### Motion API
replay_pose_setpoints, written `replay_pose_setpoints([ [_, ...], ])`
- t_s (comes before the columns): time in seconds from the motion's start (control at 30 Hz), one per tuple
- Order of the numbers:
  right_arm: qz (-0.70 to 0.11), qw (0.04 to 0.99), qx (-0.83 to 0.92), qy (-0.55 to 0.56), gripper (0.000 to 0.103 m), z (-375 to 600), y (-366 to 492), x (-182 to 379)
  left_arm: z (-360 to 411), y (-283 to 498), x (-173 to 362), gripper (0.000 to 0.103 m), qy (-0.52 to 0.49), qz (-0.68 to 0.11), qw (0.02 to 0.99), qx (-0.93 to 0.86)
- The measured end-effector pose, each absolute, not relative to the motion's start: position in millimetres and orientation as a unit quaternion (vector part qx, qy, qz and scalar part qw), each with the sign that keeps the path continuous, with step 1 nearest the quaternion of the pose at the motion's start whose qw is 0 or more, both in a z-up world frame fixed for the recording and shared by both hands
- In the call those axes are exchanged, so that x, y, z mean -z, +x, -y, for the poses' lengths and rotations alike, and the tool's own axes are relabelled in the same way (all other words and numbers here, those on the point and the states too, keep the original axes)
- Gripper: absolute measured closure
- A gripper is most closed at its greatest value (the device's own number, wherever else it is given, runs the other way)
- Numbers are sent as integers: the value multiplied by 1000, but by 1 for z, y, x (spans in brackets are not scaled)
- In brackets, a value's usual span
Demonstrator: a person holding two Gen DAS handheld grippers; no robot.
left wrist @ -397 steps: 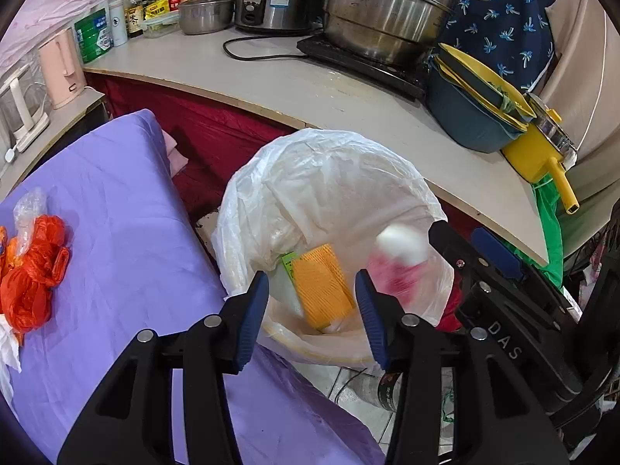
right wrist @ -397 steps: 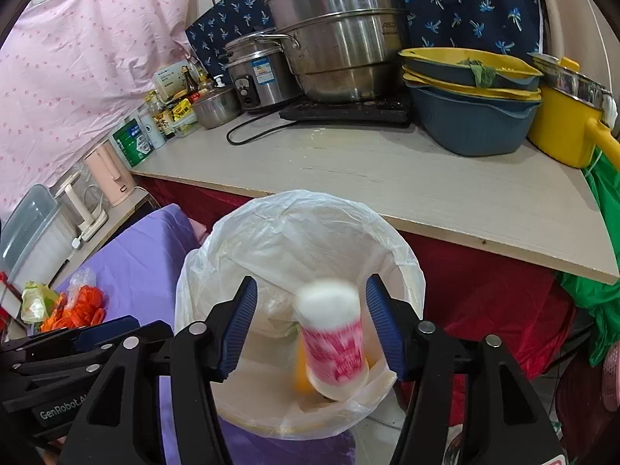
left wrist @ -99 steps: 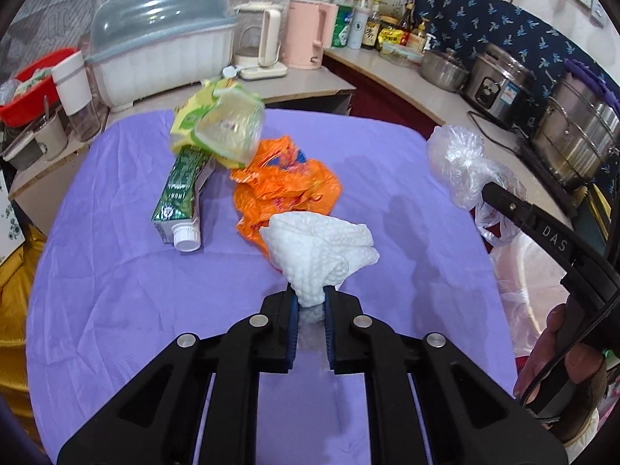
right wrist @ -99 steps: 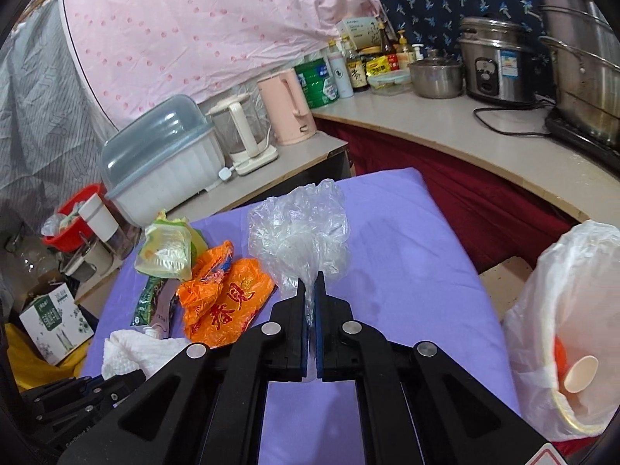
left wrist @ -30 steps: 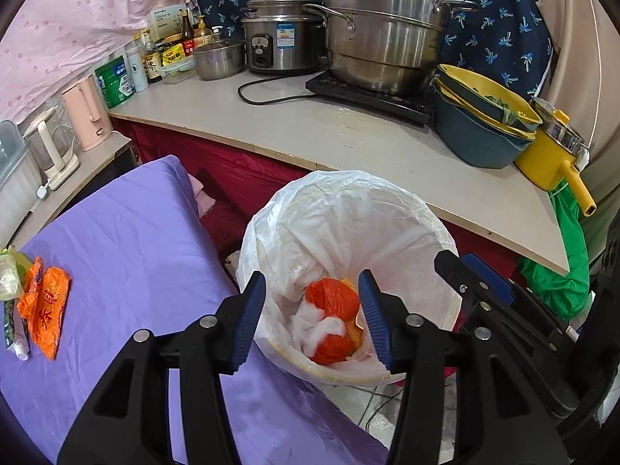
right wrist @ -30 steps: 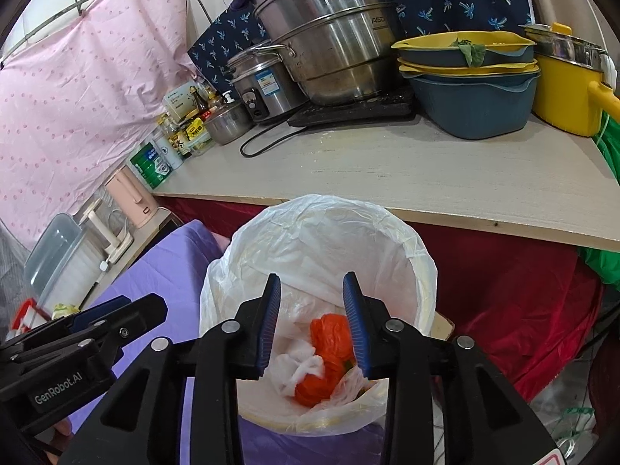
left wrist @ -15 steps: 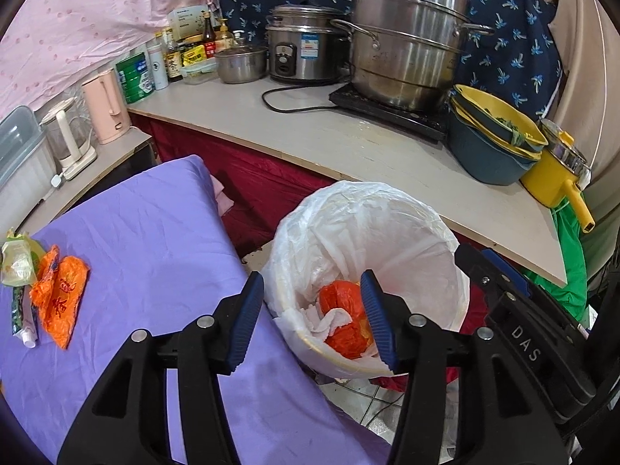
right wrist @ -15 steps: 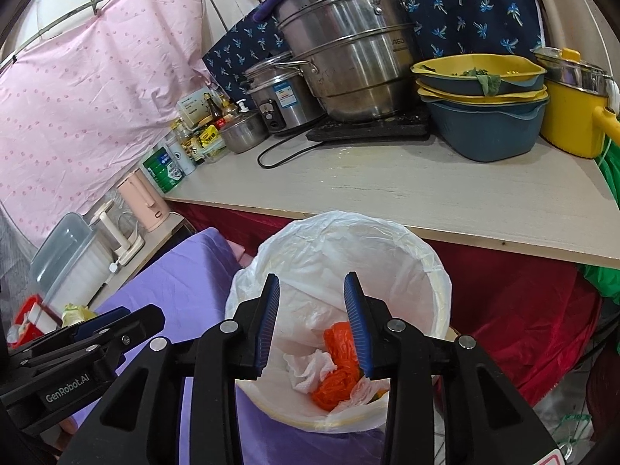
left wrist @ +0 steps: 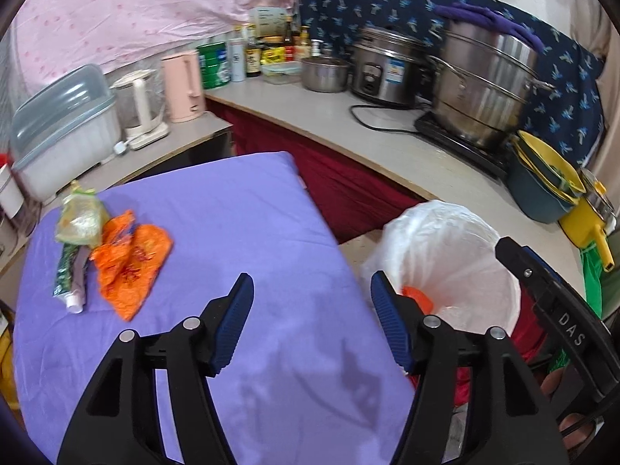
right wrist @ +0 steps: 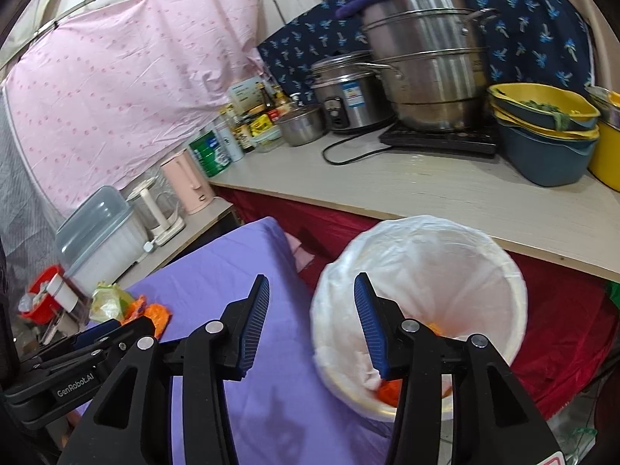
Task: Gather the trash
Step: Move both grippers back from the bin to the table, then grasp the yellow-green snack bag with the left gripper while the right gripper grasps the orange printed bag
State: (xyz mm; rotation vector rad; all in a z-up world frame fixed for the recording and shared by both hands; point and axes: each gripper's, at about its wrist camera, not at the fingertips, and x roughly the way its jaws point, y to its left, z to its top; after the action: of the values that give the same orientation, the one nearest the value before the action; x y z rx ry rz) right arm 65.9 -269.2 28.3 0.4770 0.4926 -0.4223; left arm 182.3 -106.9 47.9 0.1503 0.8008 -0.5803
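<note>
Bin contents mostly hidden behind fingers

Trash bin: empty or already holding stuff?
Holding stuff. Inside the white-lined trash bin, orange plastic and crumpled white tissue lie at the bottom.

A steel stacked steamer pot is set on a black hob, with a rice cooker just beside it. Yellow and blue basins are stacked at the counter's right end. A pink kettle and a lidded plastic dish box are seen on the lower shelf.
</note>
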Motion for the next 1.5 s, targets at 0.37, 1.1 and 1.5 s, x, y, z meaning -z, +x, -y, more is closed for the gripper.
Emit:
replay_pose_setpoints([
  [0.37,-266,933,133,201,58,183,123,-36,-7,220,-45,42,29,-390,900,193],
  [1.1,-356,919,-7,173,58,31,270,20,-168,304,-16,41,-23,-408,910,72],
  [1.5,-392,896,-22,210,56,23,344,67,-158,366,-8,34,-33,-401,910,95],
])
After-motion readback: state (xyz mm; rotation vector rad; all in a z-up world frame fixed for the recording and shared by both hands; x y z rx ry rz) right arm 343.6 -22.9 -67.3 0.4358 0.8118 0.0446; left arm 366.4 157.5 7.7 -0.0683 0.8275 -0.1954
